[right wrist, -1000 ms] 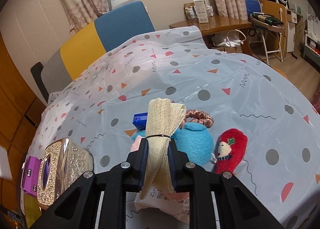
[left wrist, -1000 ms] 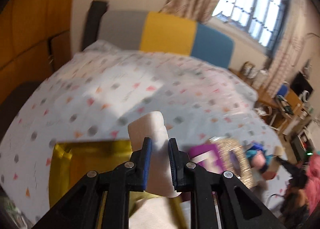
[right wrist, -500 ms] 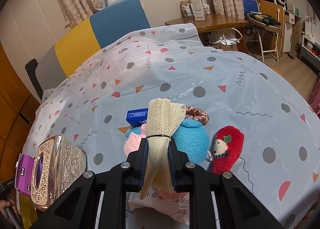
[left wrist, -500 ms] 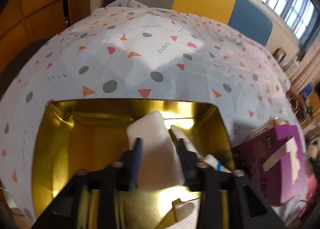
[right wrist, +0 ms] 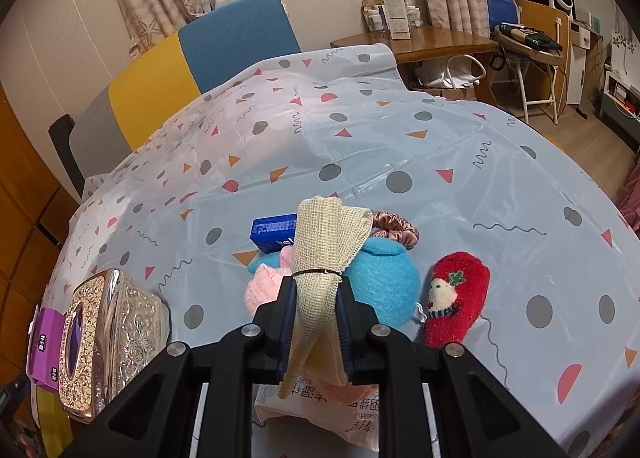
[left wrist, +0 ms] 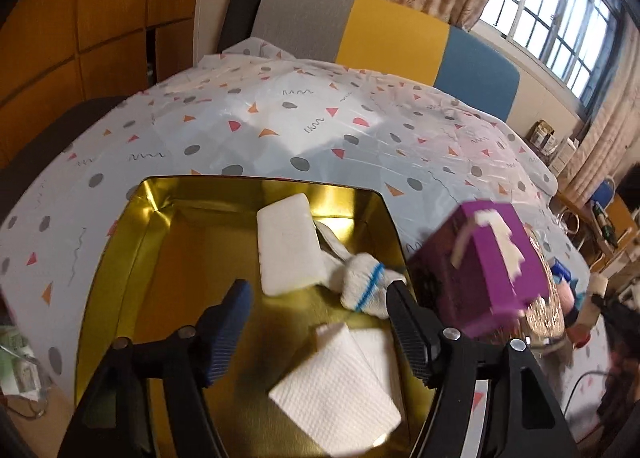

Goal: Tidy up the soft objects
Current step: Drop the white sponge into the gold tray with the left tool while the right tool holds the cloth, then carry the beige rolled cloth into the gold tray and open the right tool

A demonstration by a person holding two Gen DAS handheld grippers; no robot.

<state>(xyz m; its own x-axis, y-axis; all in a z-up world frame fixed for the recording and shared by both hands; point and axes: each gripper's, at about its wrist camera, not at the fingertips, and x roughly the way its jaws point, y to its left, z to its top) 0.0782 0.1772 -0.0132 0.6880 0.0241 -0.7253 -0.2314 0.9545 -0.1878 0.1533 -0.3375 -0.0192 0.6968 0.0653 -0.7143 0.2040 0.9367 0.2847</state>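
Lying near gold tin (left wrist: 120, 258) far wall: white sponge (left wrist: 286, 244)

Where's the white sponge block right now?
In the left wrist view, the white sponge block lies loose inside the gold tin, toward its far wall, just left of the blue-striped white sock and beyond the open left tongs.

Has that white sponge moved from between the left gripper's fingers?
Yes. The white sponge now lies in the gold tin, beyond the left gripper, whose jaws have just opened.
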